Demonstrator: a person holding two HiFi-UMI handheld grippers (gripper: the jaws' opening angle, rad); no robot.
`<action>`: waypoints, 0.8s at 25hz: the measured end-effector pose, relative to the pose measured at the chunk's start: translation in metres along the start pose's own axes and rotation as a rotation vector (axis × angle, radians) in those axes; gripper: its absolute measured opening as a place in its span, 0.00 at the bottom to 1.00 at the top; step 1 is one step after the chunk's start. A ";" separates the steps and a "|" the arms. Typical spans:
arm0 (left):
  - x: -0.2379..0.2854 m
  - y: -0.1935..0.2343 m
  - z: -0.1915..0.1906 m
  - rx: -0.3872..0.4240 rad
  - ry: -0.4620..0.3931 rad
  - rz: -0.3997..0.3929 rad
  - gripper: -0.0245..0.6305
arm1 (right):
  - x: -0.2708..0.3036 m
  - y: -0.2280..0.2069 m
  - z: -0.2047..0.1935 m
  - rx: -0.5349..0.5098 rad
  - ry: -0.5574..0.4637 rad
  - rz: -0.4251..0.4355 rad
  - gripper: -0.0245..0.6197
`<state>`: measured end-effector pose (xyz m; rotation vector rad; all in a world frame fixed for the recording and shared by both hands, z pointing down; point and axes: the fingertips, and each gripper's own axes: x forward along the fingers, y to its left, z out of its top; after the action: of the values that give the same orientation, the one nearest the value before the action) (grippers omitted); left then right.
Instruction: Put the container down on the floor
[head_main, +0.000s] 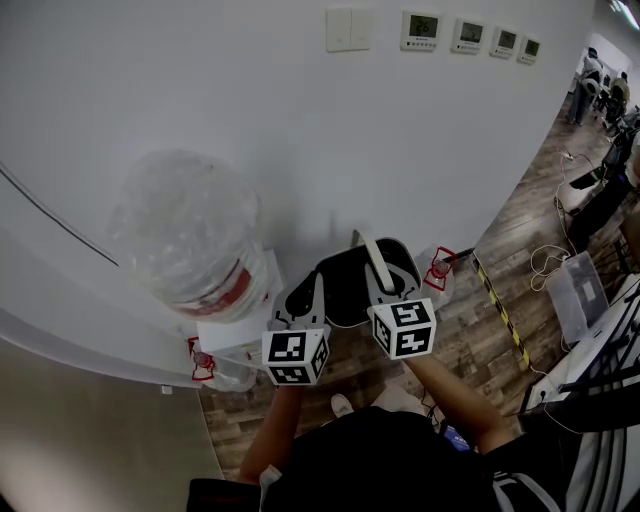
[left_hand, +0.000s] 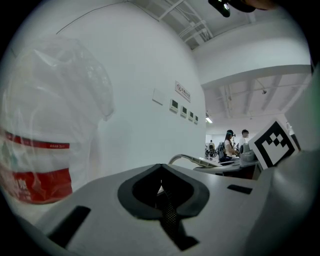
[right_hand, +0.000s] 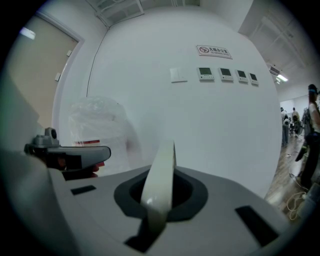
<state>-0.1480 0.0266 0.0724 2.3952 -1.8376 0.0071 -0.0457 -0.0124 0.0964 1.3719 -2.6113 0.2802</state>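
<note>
A dark container (head_main: 345, 290) hangs in front of me between the two grippers, above the wood floor. Its pale strap handle (head_main: 370, 255) rises from it. My right gripper (head_main: 377, 280) is shut on that handle (right_hand: 160, 175), which runs up out of its closed jaws (right_hand: 155, 212). My left gripper (head_main: 305, 298) holds the container's left side; in the left gripper view its jaws (left_hand: 164, 202) are closed on a dark meshed strip (left_hand: 170, 215). Most of the container is hidden in both gripper views.
A water dispenser (head_main: 240, 320) with a large clear bottle (head_main: 190, 235) stands against the white wall, just left of the container. Wood floor (head_main: 480, 330) with a yellow-black tape line (head_main: 500, 305) lies below. Cables, boxes and people are at the far right.
</note>
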 end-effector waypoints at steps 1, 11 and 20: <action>0.001 0.001 0.000 -0.001 0.000 -0.004 0.07 | 0.002 0.000 -0.002 0.001 0.006 -0.002 0.09; 0.025 0.004 -0.016 -0.021 0.031 -0.017 0.07 | 0.020 -0.008 -0.011 0.012 0.029 0.001 0.09; 0.052 0.011 -0.038 -0.068 0.061 0.025 0.07 | 0.045 -0.021 -0.025 0.036 0.075 0.017 0.09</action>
<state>-0.1421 -0.0229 0.1151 2.3003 -1.8114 0.0202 -0.0513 -0.0538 0.1329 1.3243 -2.5700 0.3759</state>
